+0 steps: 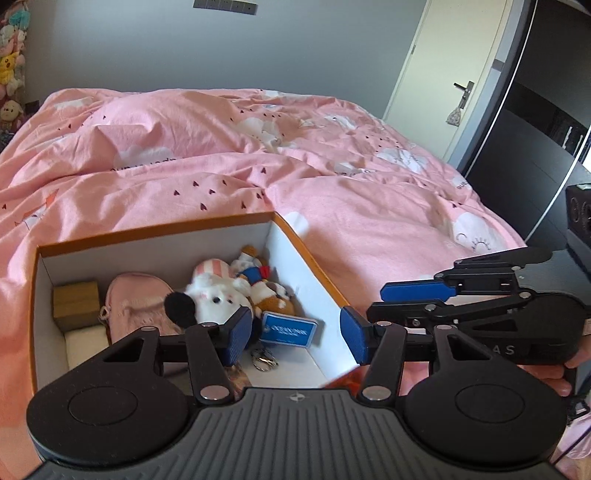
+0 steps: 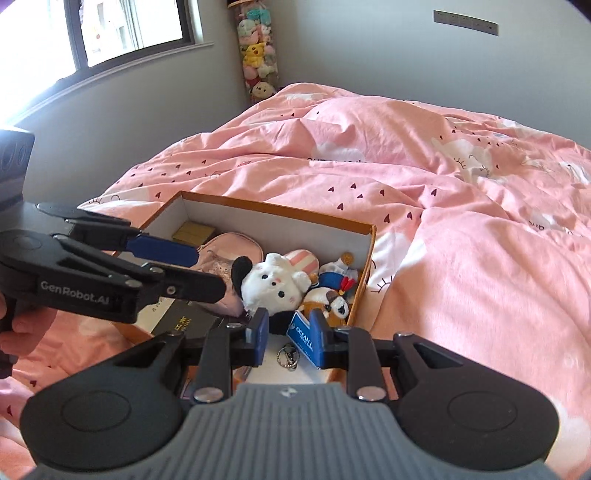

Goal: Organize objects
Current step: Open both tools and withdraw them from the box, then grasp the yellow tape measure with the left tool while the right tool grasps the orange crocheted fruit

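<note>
An orange box (image 1: 159, 230) with a white inside lies on the bed. It holds a white plush with a black ear (image 1: 210, 299), a pink pouch (image 1: 136, 299), a small brown box (image 1: 75, 302), a sailor-duck plush (image 1: 251, 266), a brown and white plush dog (image 1: 273, 299), a blue card (image 1: 290, 328) and a key ring (image 1: 264, 360). My left gripper (image 1: 297, 336) hovers over the box's near end, open and empty. My right gripper (image 2: 288, 338) hangs above the blue card (image 2: 303, 336) and key ring (image 2: 288, 356), jaws a narrow gap apart with nothing gripped.
A rumpled pink duvet (image 1: 332, 177) covers the bed around the box (image 2: 280, 208). A door (image 1: 443, 74) and dark wardrobe (image 1: 535, 122) stand to the right. A tall tube of plush toys (image 2: 258, 51) and a window (image 2: 110, 29) are at the far left corner. A black box (image 2: 184, 317) lies by the pouch.
</note>
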Demonstrator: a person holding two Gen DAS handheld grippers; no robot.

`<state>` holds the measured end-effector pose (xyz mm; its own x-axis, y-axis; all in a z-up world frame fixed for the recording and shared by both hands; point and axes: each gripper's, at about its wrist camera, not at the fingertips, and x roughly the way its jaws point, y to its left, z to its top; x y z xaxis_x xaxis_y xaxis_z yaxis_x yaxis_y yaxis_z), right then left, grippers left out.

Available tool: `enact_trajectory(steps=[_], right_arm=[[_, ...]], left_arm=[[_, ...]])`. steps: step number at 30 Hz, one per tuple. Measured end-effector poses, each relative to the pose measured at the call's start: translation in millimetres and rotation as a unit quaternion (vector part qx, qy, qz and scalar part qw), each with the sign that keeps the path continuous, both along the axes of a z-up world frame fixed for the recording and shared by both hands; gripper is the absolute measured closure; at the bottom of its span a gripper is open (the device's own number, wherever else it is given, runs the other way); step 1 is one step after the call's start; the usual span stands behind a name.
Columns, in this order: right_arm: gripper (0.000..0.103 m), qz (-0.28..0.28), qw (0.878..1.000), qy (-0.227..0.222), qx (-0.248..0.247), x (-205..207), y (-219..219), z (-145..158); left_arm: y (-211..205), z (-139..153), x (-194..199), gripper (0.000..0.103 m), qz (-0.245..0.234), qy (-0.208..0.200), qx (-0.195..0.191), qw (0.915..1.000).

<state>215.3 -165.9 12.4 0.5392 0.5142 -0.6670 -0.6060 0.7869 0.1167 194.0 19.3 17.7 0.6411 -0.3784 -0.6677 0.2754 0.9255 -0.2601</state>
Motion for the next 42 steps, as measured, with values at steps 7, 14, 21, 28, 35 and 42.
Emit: enact_trajectory(steps=[7,14,21,28,35,42], right_arm=[[0.076,-0.06,0.997,0.044,0.025,-37.3,-33.6,-37.6],[0.063,-0.109,0.99,0.091,0.021,-40.2,-49.2,-82.6],[0.059,-0.112,0.988,0.106,0.023,-33.7,-49.9,-99.7],[0.057,-0.1,0.987,0.122,0.016,-27.4,-45.0,-114.4],[0.052,-0.092,0.986,0.139,0.019,-16.5,-40.6,-126.4],[0.047,-0.097,0.983,0.154,0.002,-6.2,-33.4,-139.1]], left_arm=[[-15.8,-37.4,-30.7,0.04,-0.022,0.063,-0.048,0.9966],[-41.6,-105.7,-25.1,0.027,-0.014,0.15,-0.003,0.9886],[-57.3,-135.4,-18.8,0.026,-0.015,0.183,0.018,0.9829],[-60.0,-148.3,-16.0,0.03,-0.002,0.192,0.032,0.9808],[-53.3,-153.6,-20.7,0.038,0.008,0.196,0.034,0.98],[-35.4,-146.1,-39.5,0.042,0.02,0.192,0.022,0.981]])
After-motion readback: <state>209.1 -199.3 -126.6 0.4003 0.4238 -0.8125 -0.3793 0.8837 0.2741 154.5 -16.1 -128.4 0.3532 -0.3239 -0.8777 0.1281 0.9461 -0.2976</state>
